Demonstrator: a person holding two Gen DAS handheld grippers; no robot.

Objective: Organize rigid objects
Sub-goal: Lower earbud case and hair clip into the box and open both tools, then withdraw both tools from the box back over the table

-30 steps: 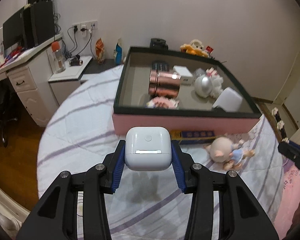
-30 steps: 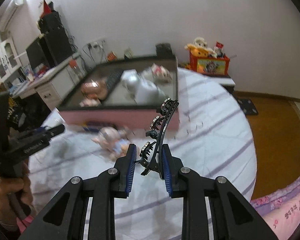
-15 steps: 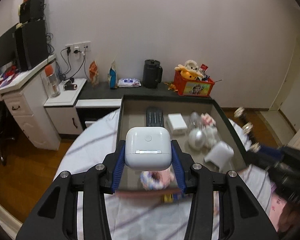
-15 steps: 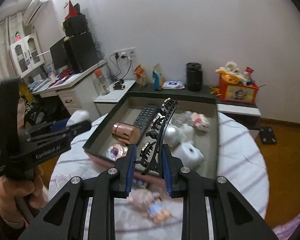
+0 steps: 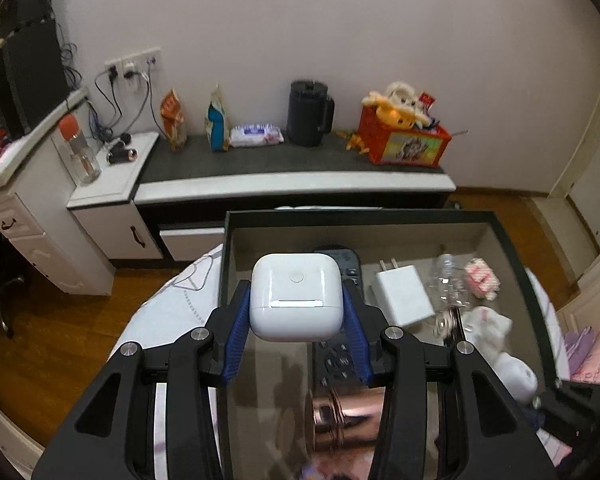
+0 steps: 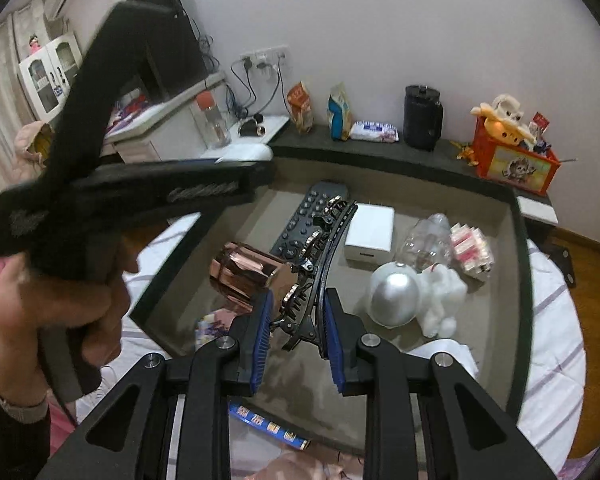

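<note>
Sorting looks well under way, judging by how much already lies in the tray (image 6: 518,264): a remote control (image 6: 300,220), a white charger block (image 6: 370,232), a copper-coloured cylinder (image 6: 246,276), a silver egg-shaped item (image 6: 394,294), a clear bottle (image 6: 424,240), a small pink-and-white packet (image 6: 470,246) and a white fluffy toy (image 6: 440,294). Two items are not yet set down, and at least a blue printed strip (image 6: 270,428) lies outside the tray, on the striped cloth just below the right gripper's fingers, so some clearing is probably left.

Left gripper (image 5: 296,314) is clamped on a white earbud case (image 5: 296,296), blue pads pressed to its two sides, button and seam facing the camera. It is angled down over the near left part of the tray, with the remote directly beyond and beneath the case, the charger block off to its right and the copper cylinder blurred under its right finger. In the right wrist view a hand (image 6: 48,320) grips its black handle at the left edge, close alongside the other tool.

Right gripper (image 6: 296,332) is closed on a black hair claw clip (image 6: 320,264), held near its hinge end so the curved, toothed body juts forward from between the pads. It too tilts downward, over the near middle of the tray; the cylinder sits just ahead on its left, the silver egg ahead on its right, and the clip's far tip overlaps the remote in view
</note>
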